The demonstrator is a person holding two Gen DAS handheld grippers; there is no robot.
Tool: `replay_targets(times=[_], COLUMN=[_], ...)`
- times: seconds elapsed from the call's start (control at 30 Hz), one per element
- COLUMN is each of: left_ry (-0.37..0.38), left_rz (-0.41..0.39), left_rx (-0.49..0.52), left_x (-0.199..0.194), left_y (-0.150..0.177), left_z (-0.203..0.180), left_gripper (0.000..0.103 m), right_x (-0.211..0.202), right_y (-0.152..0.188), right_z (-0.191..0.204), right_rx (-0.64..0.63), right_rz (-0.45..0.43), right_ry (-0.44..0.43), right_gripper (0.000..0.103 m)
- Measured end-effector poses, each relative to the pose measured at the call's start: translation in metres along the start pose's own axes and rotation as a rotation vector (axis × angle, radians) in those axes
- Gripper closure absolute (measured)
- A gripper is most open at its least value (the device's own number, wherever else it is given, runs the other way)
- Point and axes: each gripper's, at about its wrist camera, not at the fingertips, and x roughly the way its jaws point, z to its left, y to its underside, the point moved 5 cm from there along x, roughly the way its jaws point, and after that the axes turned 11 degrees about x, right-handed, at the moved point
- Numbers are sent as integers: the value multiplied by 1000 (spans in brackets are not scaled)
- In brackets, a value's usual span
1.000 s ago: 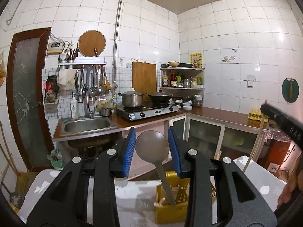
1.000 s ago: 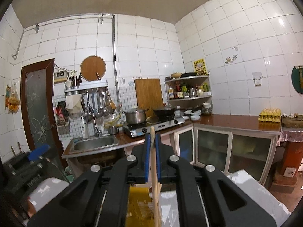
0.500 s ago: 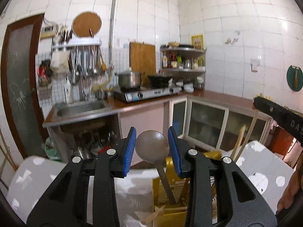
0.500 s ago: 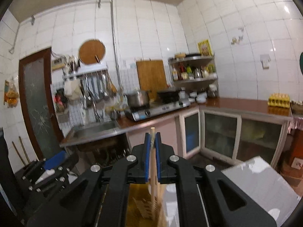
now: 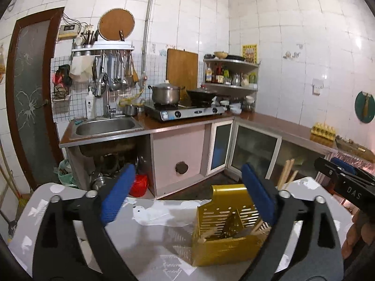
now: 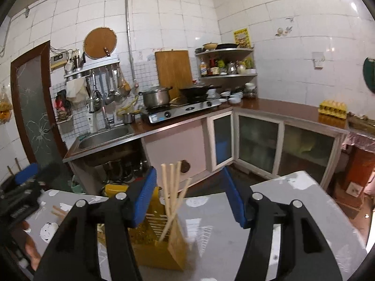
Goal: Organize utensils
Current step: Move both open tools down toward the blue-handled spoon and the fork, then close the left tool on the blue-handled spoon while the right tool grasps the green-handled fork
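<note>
Left wrist view: the left gripper (image 5: 187,194) is spreading its blue pads wide with nothing pressed between them, poised over a yellow slotted utensil holder (image 5: 225,229) standing on the grey table (image 5: 152,213); utensil ends lie inside it. In the right wrist view the right gripper (image 6: 189,199) is also opening, and the wooden chopsticks (image 6: 172,194) stand loose in the holder (image 6: 152,245) between its pads, touching neither.
</note>
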Motion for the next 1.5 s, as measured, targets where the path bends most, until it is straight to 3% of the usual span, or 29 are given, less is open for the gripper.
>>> replay_targets(times=[0.17,0.43,0.87,1.23,1.4,1.5], left_ry=[9,-68,-31,-39,10,41], left_rz=[21,83,358,551,611,665], left_rx=[-33,-21,-38,-63,-69,-128], left_x=[-43,-88,-80,-59,-48,-41], left_y=[3,53,168,229,240,250], left_z=[19,45,52,34,22,22], left_gripper=[5,5,5,5,33,44], right_x=[-39,-76,-93,-87,-85,-85], right_y=[1,40,149,192,195,195], right_z=[-13,-38,-72,-86,-91,-91], right_rx=[-9,0,-22,14,29,29], right_rz=[-3,62,192,264,274,280], right_ry=[79,161,266,289,293,298], right_gripper=[37,33,31,31,31,31])
